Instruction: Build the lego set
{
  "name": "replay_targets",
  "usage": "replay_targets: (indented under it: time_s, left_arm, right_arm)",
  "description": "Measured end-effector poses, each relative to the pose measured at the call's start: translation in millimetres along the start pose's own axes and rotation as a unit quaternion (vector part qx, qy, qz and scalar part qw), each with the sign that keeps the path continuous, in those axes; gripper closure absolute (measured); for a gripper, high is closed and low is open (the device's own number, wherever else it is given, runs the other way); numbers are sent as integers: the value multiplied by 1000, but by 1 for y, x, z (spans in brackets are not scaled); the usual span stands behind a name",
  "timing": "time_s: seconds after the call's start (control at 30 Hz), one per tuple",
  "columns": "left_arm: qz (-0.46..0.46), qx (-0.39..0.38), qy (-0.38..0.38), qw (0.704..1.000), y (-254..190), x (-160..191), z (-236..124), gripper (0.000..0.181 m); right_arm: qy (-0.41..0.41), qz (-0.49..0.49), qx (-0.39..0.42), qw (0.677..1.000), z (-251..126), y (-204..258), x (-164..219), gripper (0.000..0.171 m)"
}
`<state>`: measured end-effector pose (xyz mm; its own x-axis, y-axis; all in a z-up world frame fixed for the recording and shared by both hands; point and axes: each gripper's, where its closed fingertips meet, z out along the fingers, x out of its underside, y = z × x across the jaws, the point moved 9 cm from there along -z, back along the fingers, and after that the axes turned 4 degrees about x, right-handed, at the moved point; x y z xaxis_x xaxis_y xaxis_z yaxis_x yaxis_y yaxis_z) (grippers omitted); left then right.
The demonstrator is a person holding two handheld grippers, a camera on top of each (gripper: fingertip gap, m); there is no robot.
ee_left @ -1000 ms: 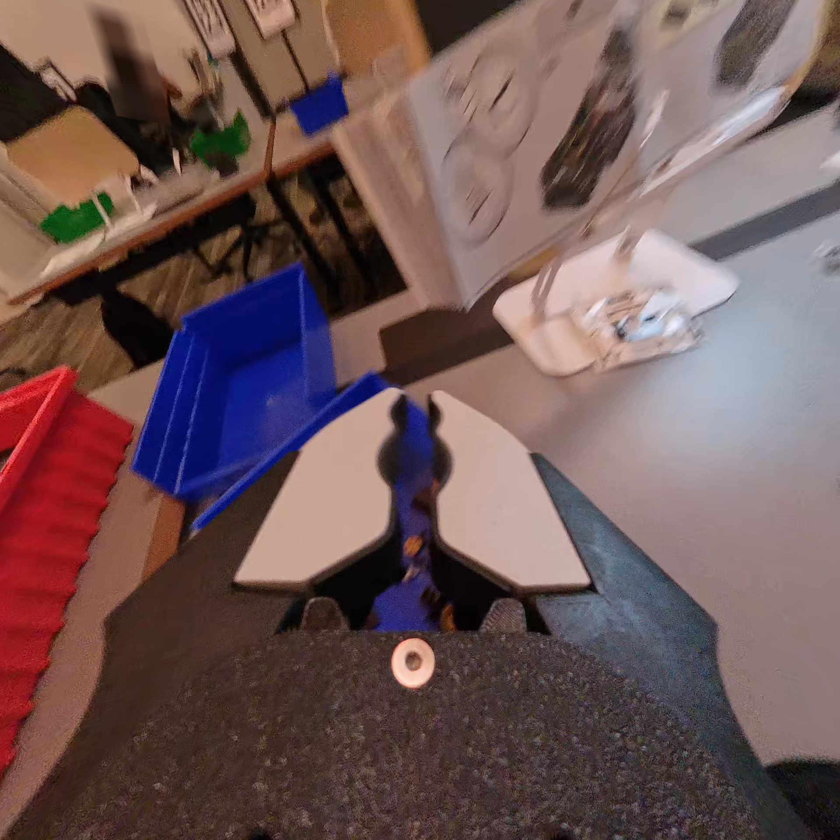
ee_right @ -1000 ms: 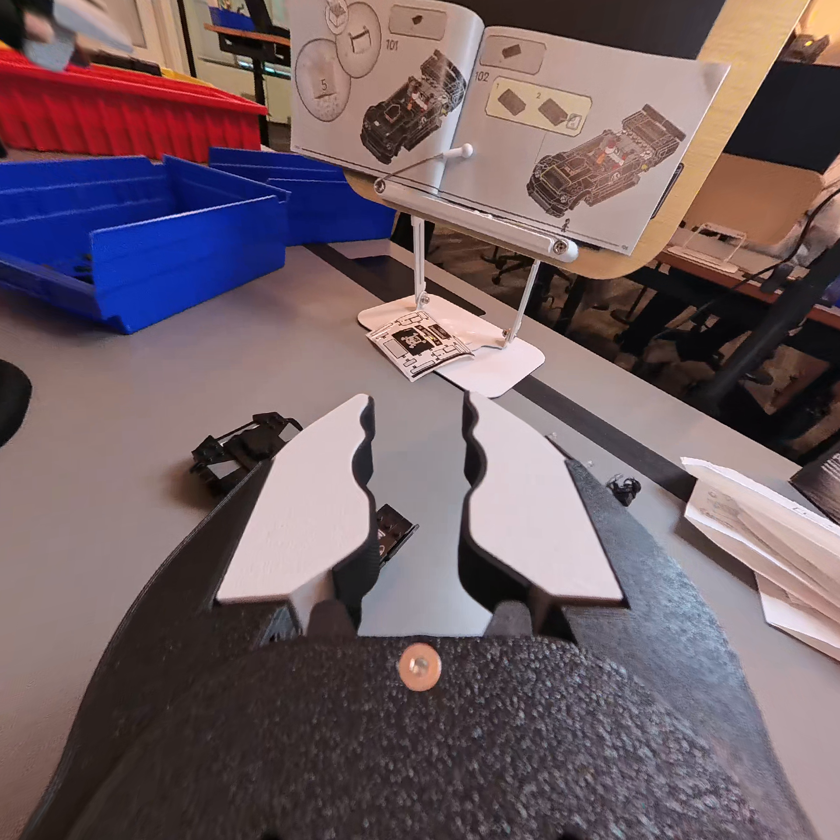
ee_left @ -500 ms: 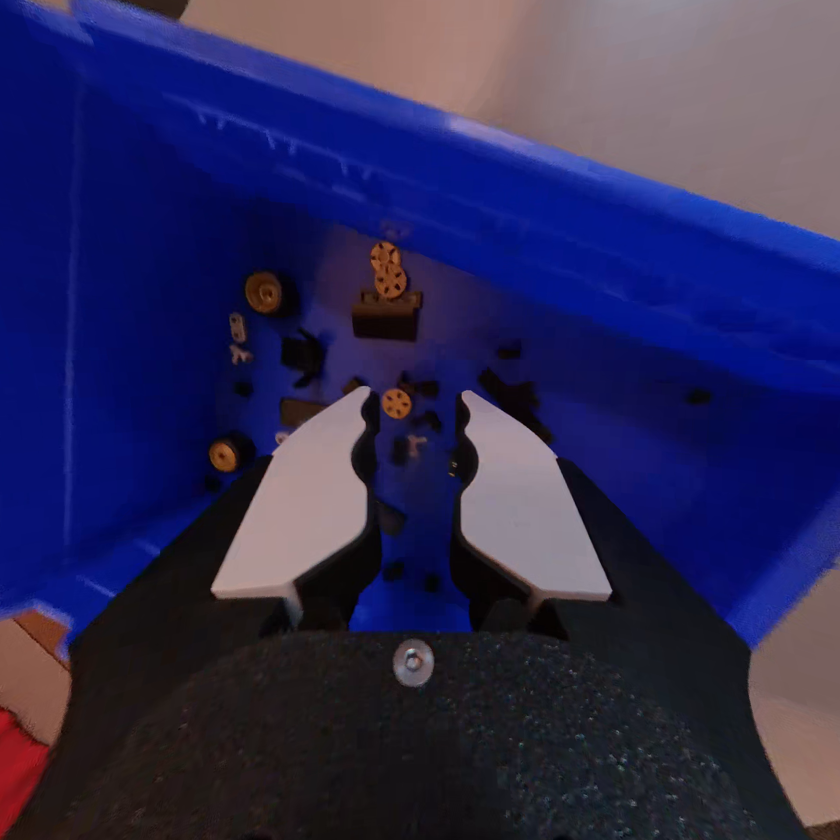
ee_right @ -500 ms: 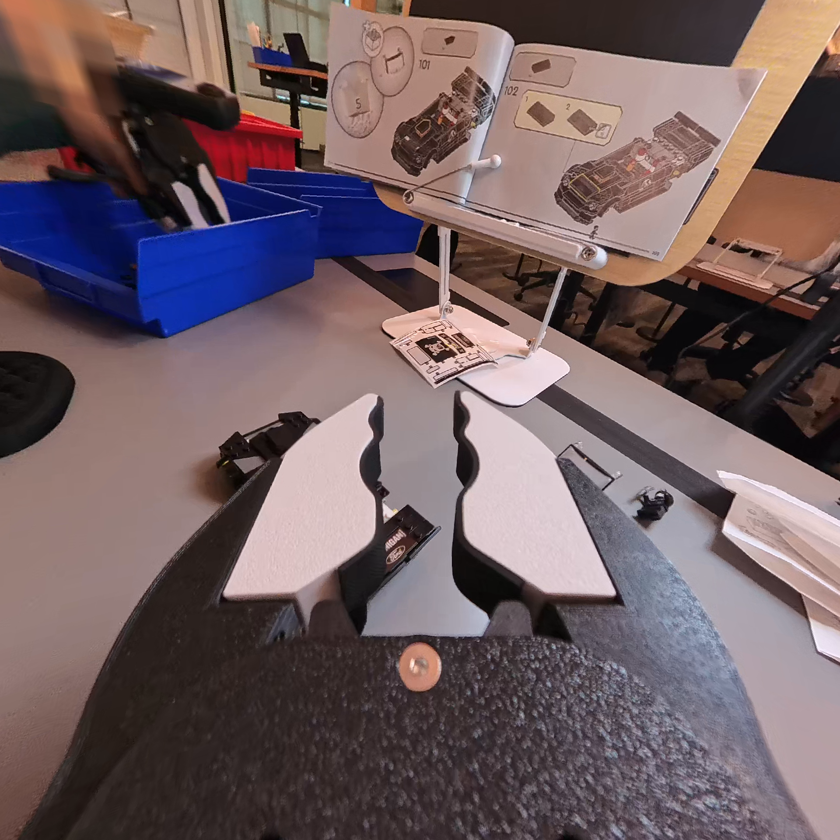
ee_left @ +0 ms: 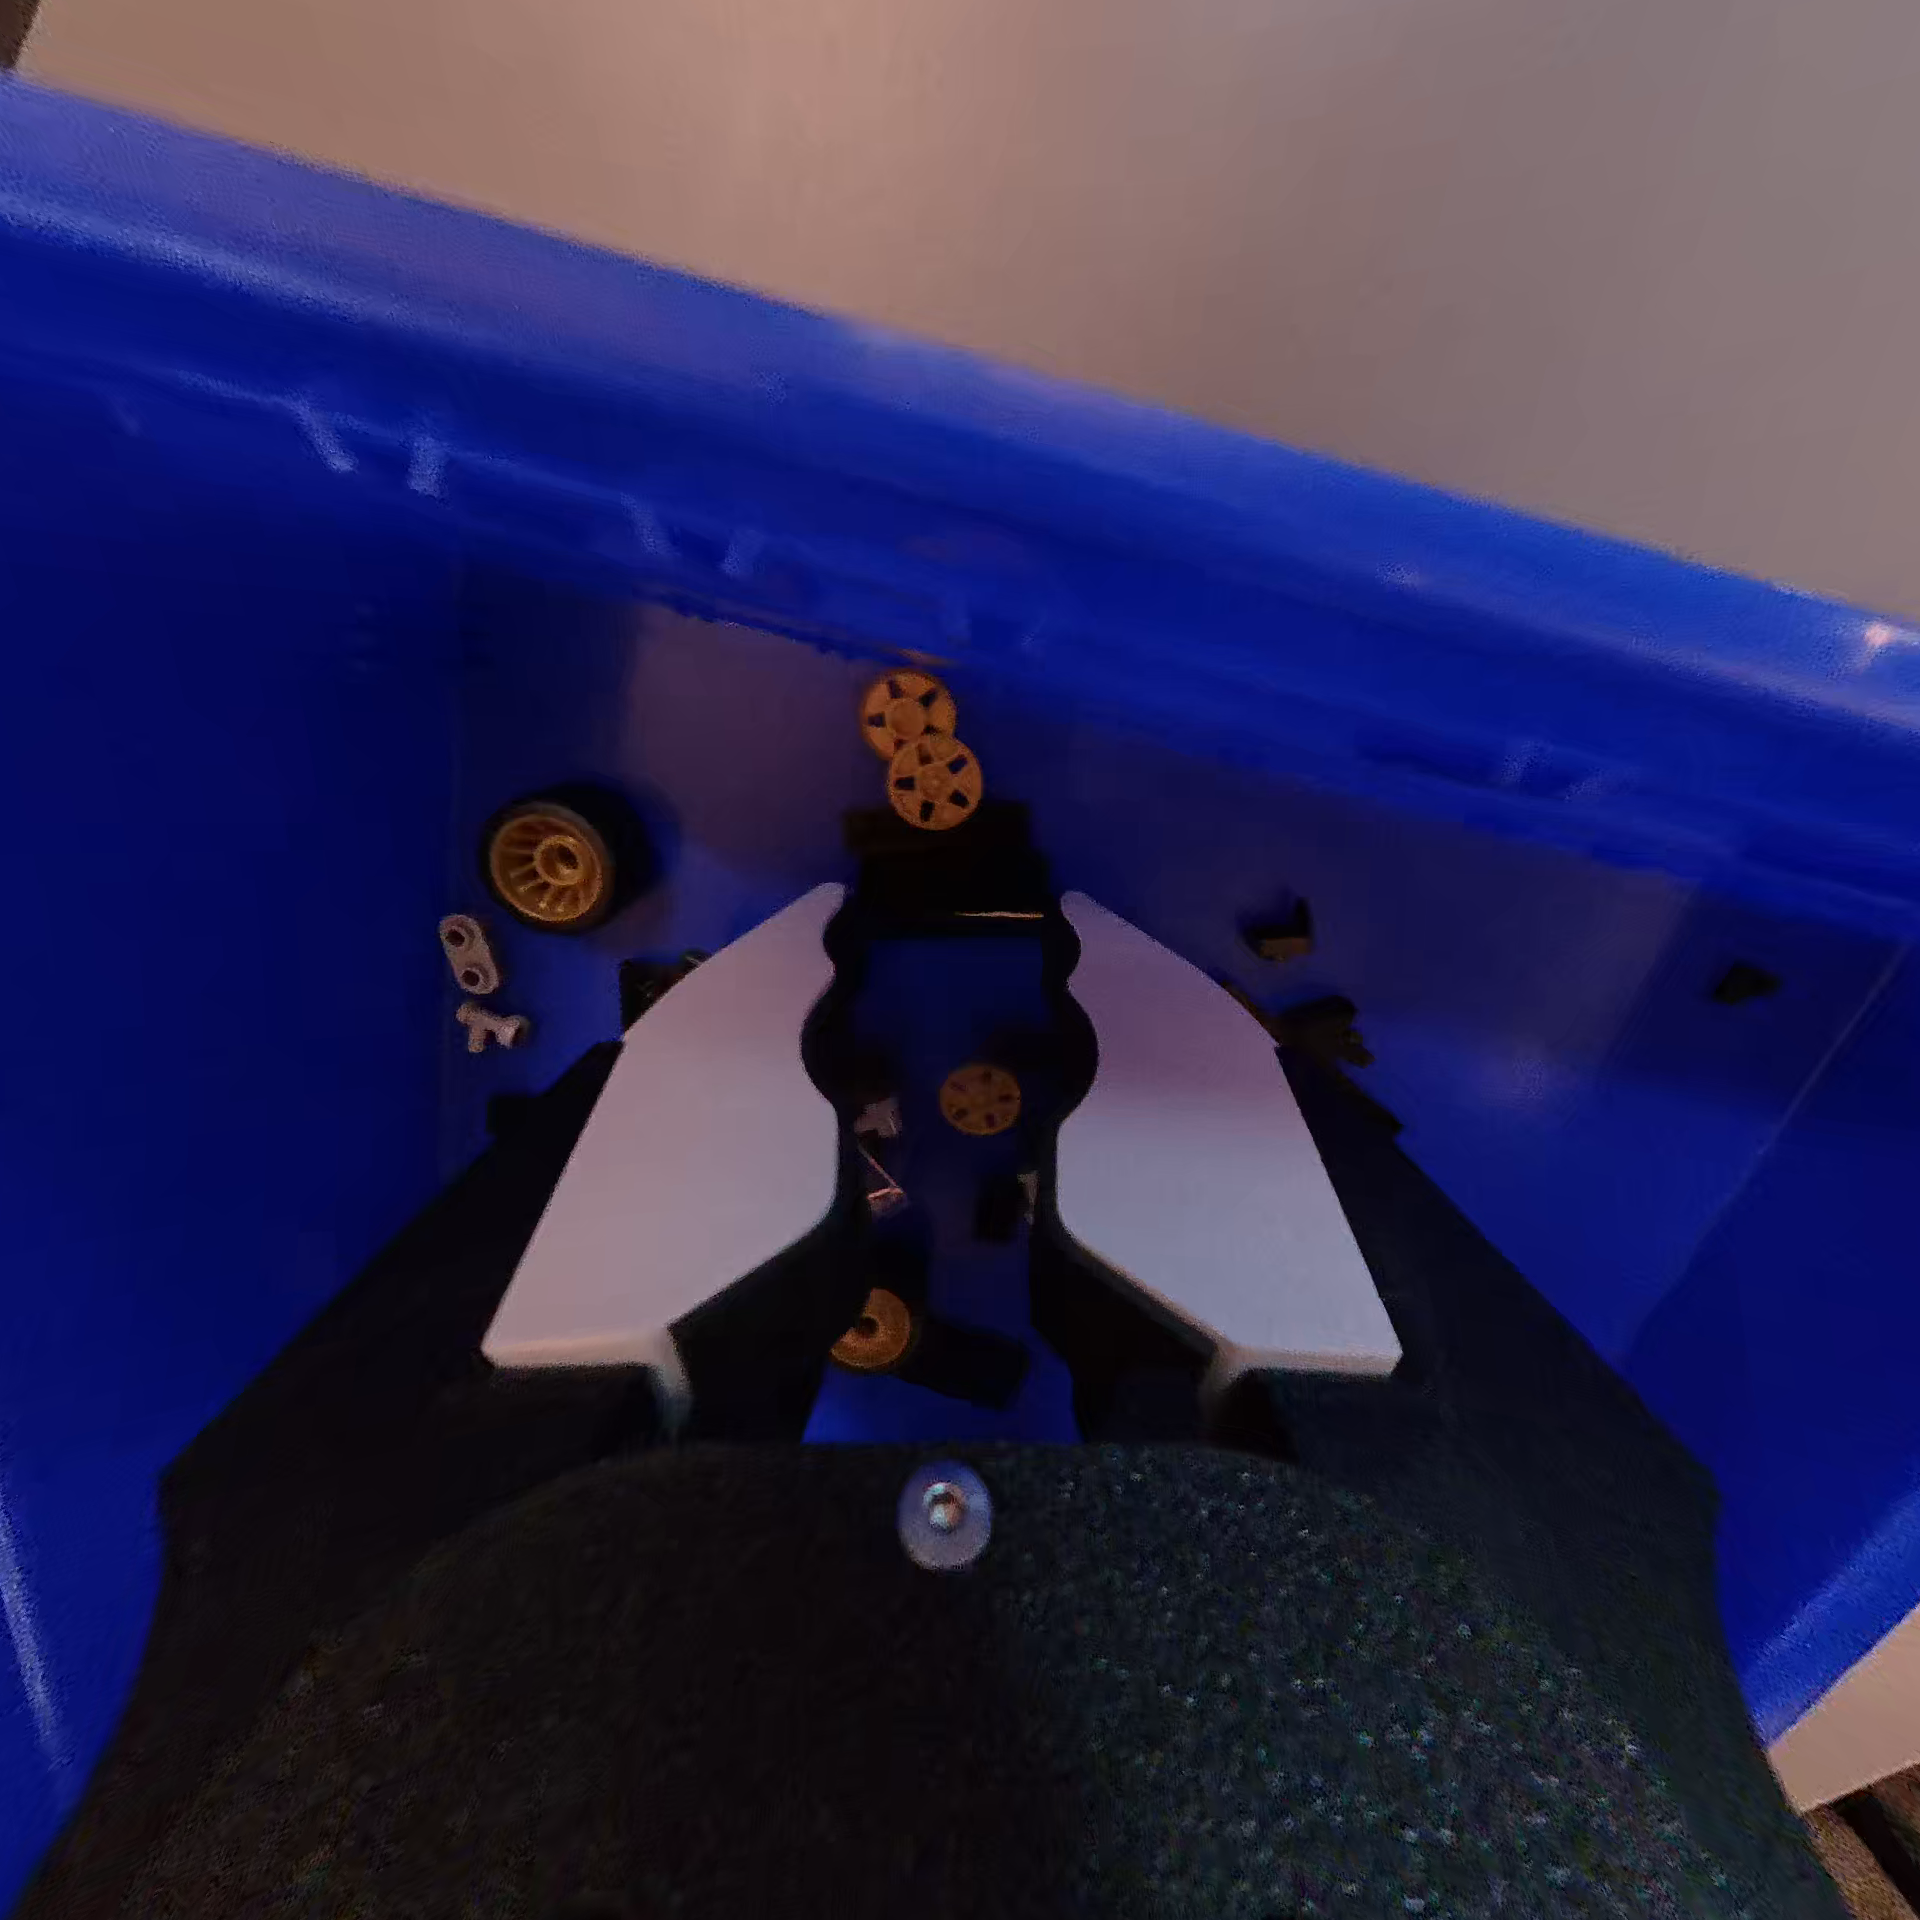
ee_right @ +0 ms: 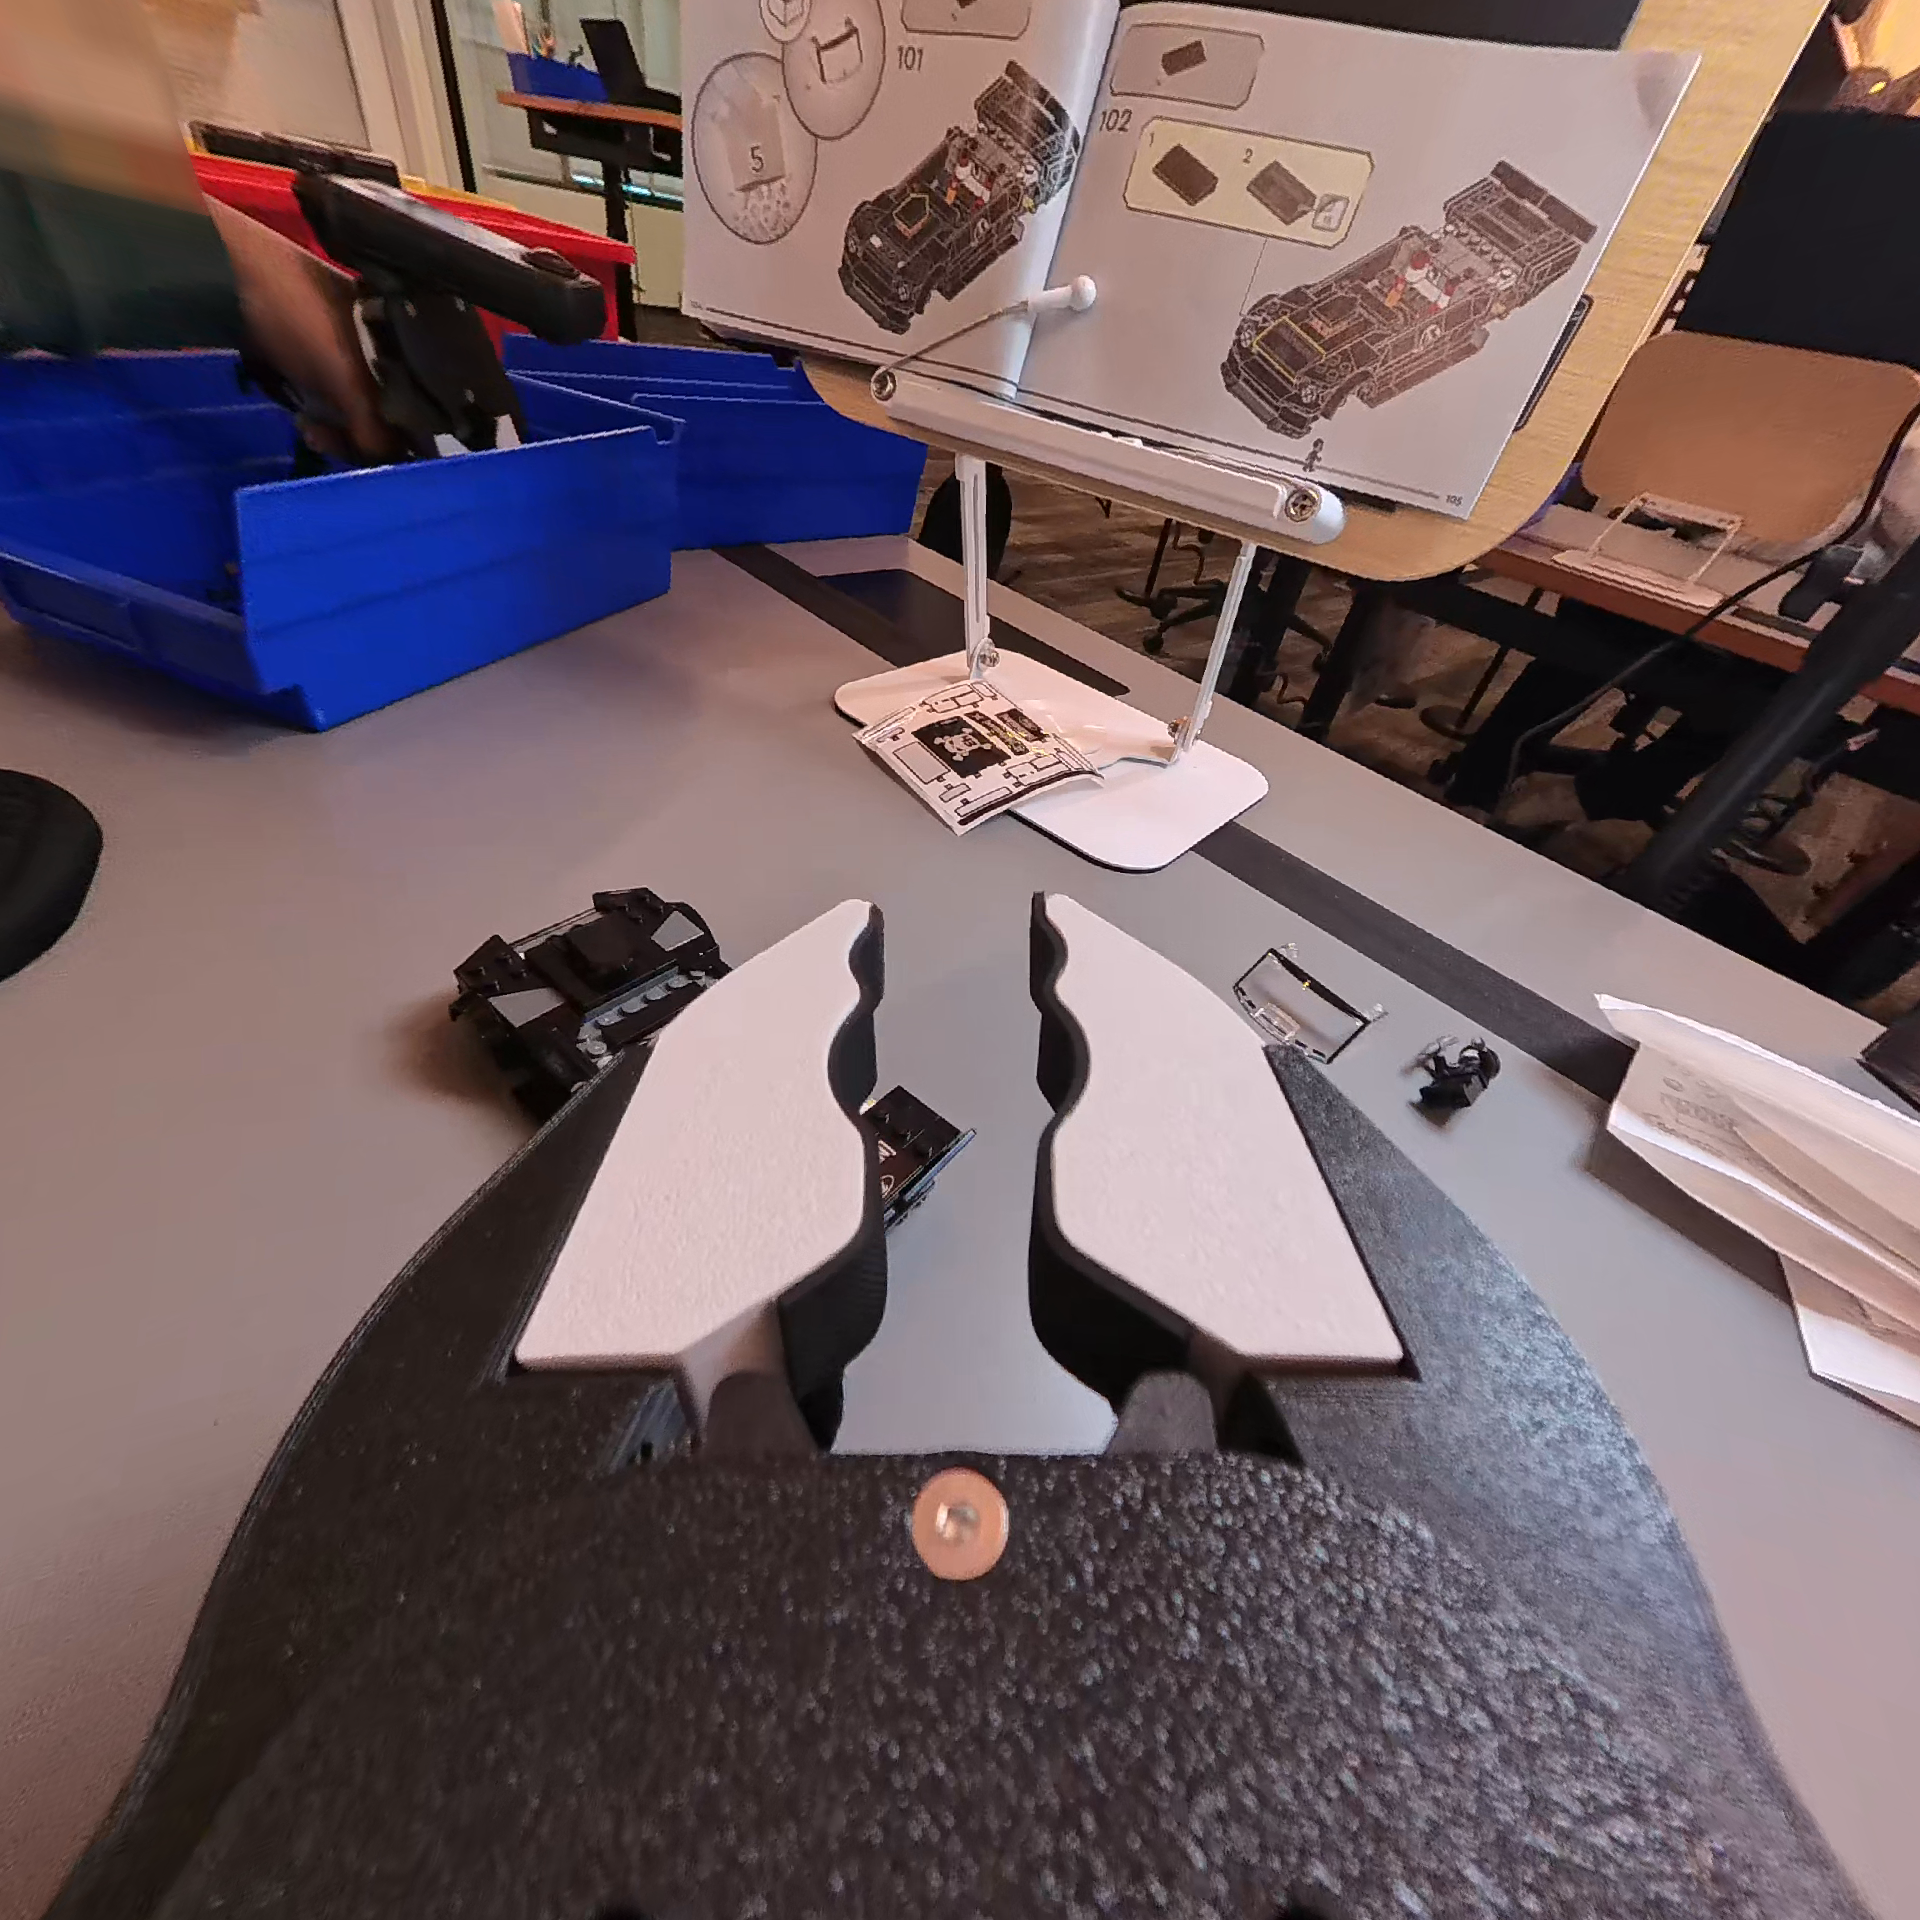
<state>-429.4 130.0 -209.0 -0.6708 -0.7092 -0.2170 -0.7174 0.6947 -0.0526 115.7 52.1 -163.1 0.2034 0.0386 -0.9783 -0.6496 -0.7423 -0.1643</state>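
Inside a blue bin [ee_left: 1143,540], the left hand-held gripper [ee_left: 951,914] hangs with jaws apart over loose gold wheels [ee_left: 933,781] and black pieces. Over the grey worktop [ee_right: 416,810], the right hand-held gripper [ee_right: 956,914] is also spread and empty, beside a half-built black car [ee_right: 582,987].

Open right claw [ee_right: 956,914] above grey table [ee_right: 416,831], black lego chassis [ee_right: 582,987] alongside.
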Motion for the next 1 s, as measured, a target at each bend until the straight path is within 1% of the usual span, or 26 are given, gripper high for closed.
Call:
replay_targets:
  time_s: [0.1, 0.2, 0.23, 0.3, 0.37, 0.43, 0.53, 0.6, 0.7, 0.77, 0.83, 0.9, 0.97, 1.0]
  left_arm:
    - [16, -37, 10, 999, -10, 1, -14, 148]
    - [29, -93, -45, 994, -38, -7, -56, 148]
    - [43, -108, -69, 991, -56, -14, -74, 148]
    - [83, -114, -129, 982, -104, -31, -106, 148]
    - [120, -70, -182, 973, -165, -51, -121, 148]
    - [166, -4, -192, 967, -227, -69, -109, 148]
    - [222, 49, -152, 962, -295, -89, -56, 148]
    - [238, 90, -129, 958, -323, -100, -19, 148]
    - [244, 106, -94, 960, -341, -116, 25, 148]
    - [245, 108, -85, 960, -350, -123, 41, 148]
    - [256, 88, -74, 960, -354, -125, 49, 148]
    - [258, 93, -72, 959, -357, -124, 53, 148]
    - [255, 110, -78, 957, -357, -121, 50, 137]
    - [250, 116, -88, 957, -355, -120, 47, 135]
  right_arm:
    - [0, -3, 3, 1000, -1, 0, -1, 145]
    - [-5, -5, 3, 1000, -4, 0, -2, 146]
    - [-6, -5, 1, 1000, -5, 1, -2, 146]
    - [-3, -1, -7, 1000, -3, 2, -1, 146]
    - [10, 1, -21, 1000, 0, 5, 0, 145]
    - [17, -3, -32, 999, 1, 9, 2, 145]
    - [25, -15, -41, 999, 1, 12, 4, 145]
    - [29, -17, -44, 998, 0, 11, 5, 145]
    - [35, -15, -44, 998, -3, 8, 9, 145]
    - [40, -14, -42, 998, -5, 6, 11, 145]
    - [46, -16, -42, 998, -5, 5, 13, 145]
    - [56, -20, -44, 997, -4, 6, 15, 144]
    - [65, -26, -47, 996, -3, 7, 16, 144]
    - [71, -30, -49, 996, -2, 8, 17, 143]
